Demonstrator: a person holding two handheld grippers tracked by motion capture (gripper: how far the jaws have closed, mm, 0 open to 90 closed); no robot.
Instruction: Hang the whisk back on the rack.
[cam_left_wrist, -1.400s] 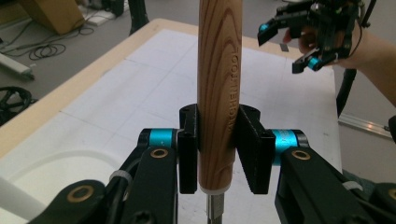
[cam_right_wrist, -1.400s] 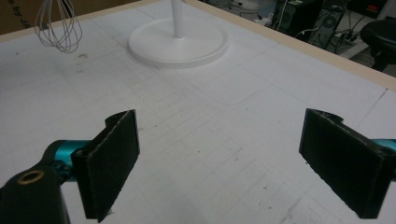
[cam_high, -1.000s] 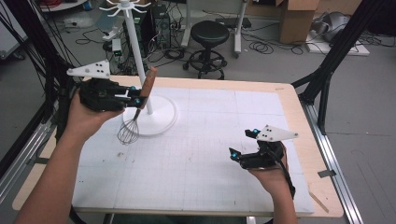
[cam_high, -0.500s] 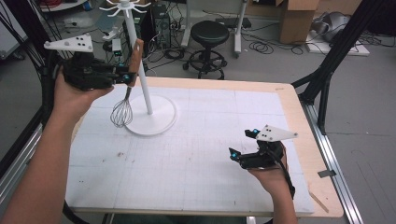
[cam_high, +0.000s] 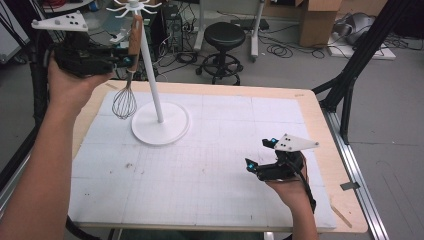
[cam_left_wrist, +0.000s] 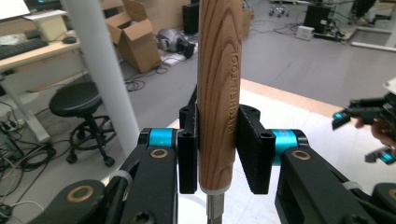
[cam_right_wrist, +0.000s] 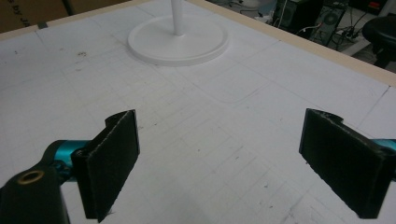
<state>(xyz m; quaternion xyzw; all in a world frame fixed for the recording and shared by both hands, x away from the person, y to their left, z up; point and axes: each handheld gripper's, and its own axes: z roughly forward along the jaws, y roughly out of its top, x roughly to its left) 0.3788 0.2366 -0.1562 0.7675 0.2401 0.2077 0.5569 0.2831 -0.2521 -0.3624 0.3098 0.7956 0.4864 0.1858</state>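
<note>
I have the table (cam_high: 210, 190) in front of me, its white gridded mat bare apart from the white stand (cam_high: 159, 125), whose round base sits toward the far left and whose pole rises to a ring of hooks (cam_high: 134, 6) at the top. My left gripper (cam_high: 125, 61) is up high beside that pole, its jaws clenched on the whisk (cam_high: 127, 75): in the left gripper view the wooden handle (cam_left_wrist: 218, 93) stands upright between the two pads, gripped near its lower end, with the pole just to its left. From the high view the whisk hangs clear of the table, wire head down above the mat left of the base, and the handle's top is close under the hooks. My right gripper (cam_high: 262, 167) rests low over the near right of the table, jaws released and wide apart with nothing between them, as the right gripper view shows. I judge the job to be hanging the whisk on a hook, and the risks sit there. I cannot make out a loop or hole at the handle's top, so I may miss the hook. The hold is low on a smooth handle, so a knock against the pole could tilt or slip it. A hard push could also rock the light stand.
</note>
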